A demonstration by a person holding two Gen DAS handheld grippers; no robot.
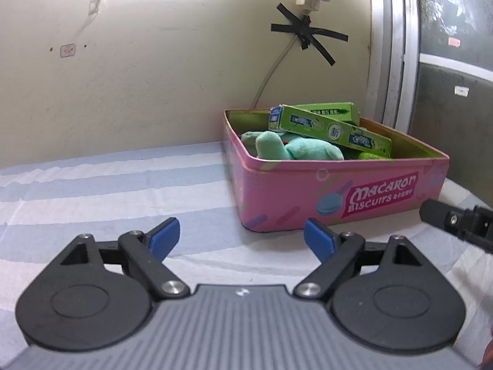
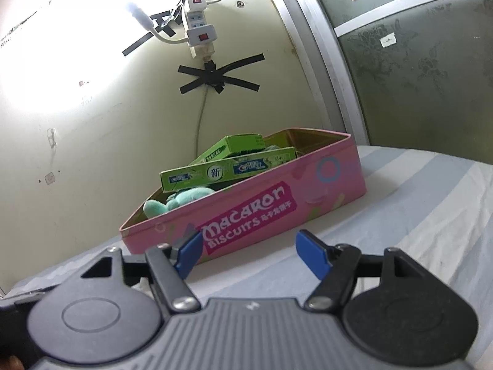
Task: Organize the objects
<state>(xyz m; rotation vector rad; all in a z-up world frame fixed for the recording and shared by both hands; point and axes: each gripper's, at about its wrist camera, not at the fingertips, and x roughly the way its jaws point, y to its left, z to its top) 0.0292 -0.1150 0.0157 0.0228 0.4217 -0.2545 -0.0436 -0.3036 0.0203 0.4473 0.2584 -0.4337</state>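
Both tongs (image 1: 242, 236) (image 2: 249, 251) gaping, empty; pink tin (image 1: 308, 191) reads "Macaron Biscuits".

You are looking at a pale cream wall (image 1: 154, 92) that rises straight behind a surface covered with a blue-and-white striped sheet (image 1: 107, 191). High on that wall hangs a white power strip (image 2: 198, 27) with red switches, and from it a thin cable (image 2: 200, 114) drops down behind the sheet. Strips of black tape (image 2: 215, 75) cross over the cable in a star shape. A small lamp on a bent white neck (image 2: 144, 24) throws a strong glare across the wall's left part. To the right you have a grey metal frame (image 1: 397, 61) and dark patterned glass panels (image 2: 416, 71) bearing small stickers.
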